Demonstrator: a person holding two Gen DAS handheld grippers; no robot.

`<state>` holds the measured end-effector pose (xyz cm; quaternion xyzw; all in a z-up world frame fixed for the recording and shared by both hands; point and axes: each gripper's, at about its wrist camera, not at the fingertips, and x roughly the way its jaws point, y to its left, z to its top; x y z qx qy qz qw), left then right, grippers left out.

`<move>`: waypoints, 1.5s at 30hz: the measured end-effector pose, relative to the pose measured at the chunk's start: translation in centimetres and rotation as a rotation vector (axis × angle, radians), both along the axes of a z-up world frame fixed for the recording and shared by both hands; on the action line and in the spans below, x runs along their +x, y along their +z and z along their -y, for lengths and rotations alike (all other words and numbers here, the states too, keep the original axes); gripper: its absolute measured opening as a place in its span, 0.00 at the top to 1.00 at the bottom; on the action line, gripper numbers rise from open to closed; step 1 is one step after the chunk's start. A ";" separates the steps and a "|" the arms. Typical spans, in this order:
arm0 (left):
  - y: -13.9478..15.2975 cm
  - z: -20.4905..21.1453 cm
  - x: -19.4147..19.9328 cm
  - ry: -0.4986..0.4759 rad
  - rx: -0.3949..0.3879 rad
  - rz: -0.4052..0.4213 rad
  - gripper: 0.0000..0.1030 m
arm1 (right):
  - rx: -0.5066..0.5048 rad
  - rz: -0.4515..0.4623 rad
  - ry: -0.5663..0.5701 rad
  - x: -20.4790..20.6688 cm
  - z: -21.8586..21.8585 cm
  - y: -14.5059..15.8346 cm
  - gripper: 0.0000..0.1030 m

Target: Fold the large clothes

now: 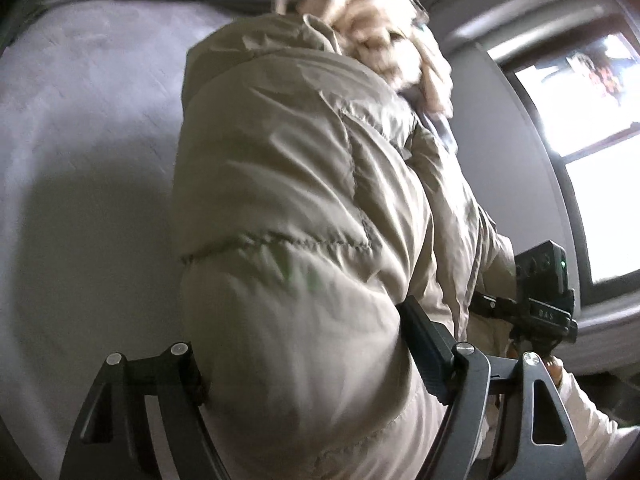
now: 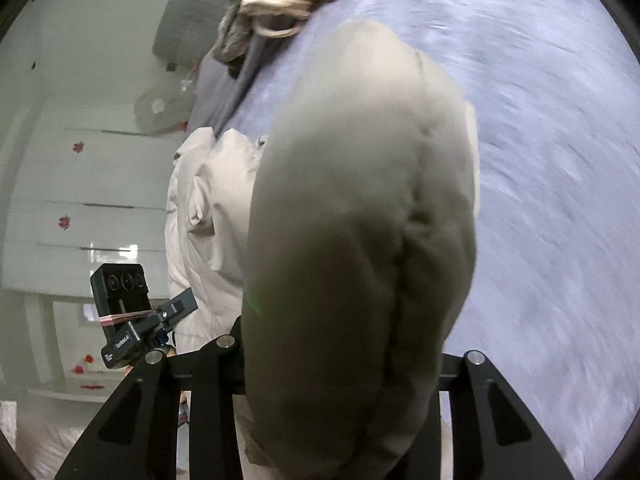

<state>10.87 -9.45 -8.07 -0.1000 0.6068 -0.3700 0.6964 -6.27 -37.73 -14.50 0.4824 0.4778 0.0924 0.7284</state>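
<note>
clearly the step in hand is a carry or fold-over: the padded beige jacket (image 1: 304,208) hangs lifted off the grey bed cover (image 1: 92,128), gripped at two places, its fur-trimmed hood (image 1: 384,40) furthest from both cameras and seemingly still trailing near the bed. by my reading the fold itself is not yet laid down; the next move calls for bringing both grips across together so the held part lands flat over the rest of the jacket, keeping the bulky padding from bunching or sliding out.

both views are tilted steeply, so the hands seem rolled well over, side by side and near each other: each camera catches the other tool, the right gripper (image 1: 548,304) at the jacket's far edge.

the left gripper (image 1: 304,376) has its jaws standing fairly wide, yet filled by a thick roll of jacket pressed between them. the right gripper's jaws likewise clamp a fat padded fold, with the fabric swelling out beyond the fingers (image 2: 472,376).
</note>
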 end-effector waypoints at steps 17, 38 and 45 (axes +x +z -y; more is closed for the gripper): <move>-7.7 -1.6 10.3 0.135 0.159 0.129 0.15 | -0.087 -0.020 0.062 17.3 -2.8 -5.6 0.54; -5.1 -1.5 8.6 0.183 0.349 0.254 0.14 | -0.385 -0.081 -0.102 10.8 -1.3 1.2 0.57; -1.8 -3.0 8.6 0.276 0.356 0.389 0.14 | -0.533 0.052 -0.089 11.8 -4.2 5.8 0.78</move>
